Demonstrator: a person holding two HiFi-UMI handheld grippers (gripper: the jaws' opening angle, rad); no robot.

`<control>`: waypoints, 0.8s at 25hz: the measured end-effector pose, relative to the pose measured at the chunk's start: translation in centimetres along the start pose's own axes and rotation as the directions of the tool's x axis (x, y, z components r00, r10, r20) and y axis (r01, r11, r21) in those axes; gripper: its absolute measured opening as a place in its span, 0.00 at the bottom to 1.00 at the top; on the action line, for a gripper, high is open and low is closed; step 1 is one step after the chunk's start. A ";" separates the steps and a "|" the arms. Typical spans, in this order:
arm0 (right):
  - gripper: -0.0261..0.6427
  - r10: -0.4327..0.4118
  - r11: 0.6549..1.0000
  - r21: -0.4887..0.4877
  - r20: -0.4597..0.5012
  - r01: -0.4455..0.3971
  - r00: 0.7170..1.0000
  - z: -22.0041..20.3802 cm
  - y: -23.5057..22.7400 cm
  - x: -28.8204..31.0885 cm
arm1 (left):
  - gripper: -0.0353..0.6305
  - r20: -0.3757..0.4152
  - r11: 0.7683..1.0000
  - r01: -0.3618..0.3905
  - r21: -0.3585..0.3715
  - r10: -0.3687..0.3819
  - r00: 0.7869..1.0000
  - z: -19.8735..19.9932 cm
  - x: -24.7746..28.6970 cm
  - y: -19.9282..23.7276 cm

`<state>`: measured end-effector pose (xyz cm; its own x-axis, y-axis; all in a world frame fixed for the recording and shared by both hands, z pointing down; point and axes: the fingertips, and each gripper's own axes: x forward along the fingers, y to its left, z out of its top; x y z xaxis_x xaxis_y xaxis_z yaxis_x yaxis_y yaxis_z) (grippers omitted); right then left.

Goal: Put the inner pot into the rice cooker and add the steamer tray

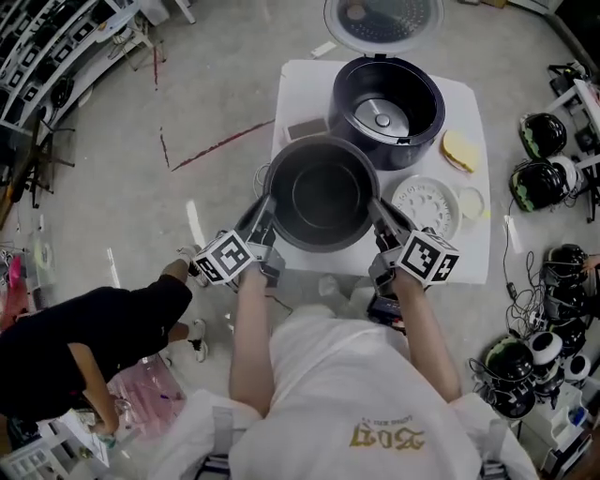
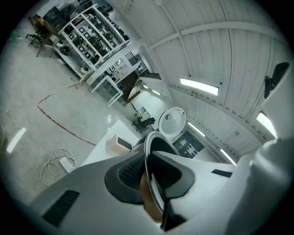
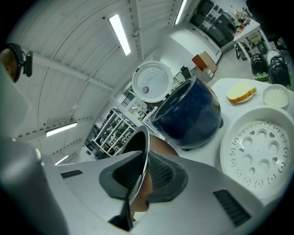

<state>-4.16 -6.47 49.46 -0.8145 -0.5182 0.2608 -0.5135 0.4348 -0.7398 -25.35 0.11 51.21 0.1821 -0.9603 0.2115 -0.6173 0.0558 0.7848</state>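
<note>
The dark inner pot (image 1: 322, 194) hangs above the near part of the white table (image 1: 469, 253), lifted between both grippers. My left gripper (image 1: 269, 202) is shut on the pot's left rim (image 2: 149, 156), one pad inside and one outside. My right gripper (image 1: 375, 204) is shut on the pot's right rim (image 3: 143, 160) the same way. The dark rice cooker (image 1: 386, 98) (image 3: 187, 117) stands open just beyond the pot, its lid (image 1: 382, 21) (image 3: 151, 81) (image 2: 172, 121) raised. The white perforated steamer tray (image 1: 426, 205) (image 3: 259, 153) lies flat on the table to the right.
A yellow sponge (image 1: 459, 150) (image 3: 240, 93) and a small white dish (image 1: 471, 202) (image 3: 276, 96) lie at the table's right side. A small box (image 1: 307, 128) (image 2: 118, 144) sits left of the cooker. A person in black (image 1: 84, 342) crouches on the floor at left. Helmets (image 1: 542, 159) lie at right.
</note>
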 end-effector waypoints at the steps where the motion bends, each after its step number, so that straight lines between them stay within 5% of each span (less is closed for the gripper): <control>1: 0.11 0.012 1.000 -0.005 0.004 -0.012 1.000 0.2 0.5 0.1 | 0.15 0.015 1.000 0.005 -0.005 -0.005 1.000 0.5 -0.3 -0.3; 20: 0.11 0.192 0.981 -0.037 0.059 -0.190 0.980 6.1 6.3 2.0 | 0.13 0.175 0.991 0.123 0.046 -0.129 0.976 8.4 -1.4 -6.2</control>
<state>-7.38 -9.28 41.59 -0.8803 -0.4681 0.0770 -0.3593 0.5520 -0.7524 -28.23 -1.20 41.17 0.1236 -0.9923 0.0036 -0.6251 -0.0750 0.7769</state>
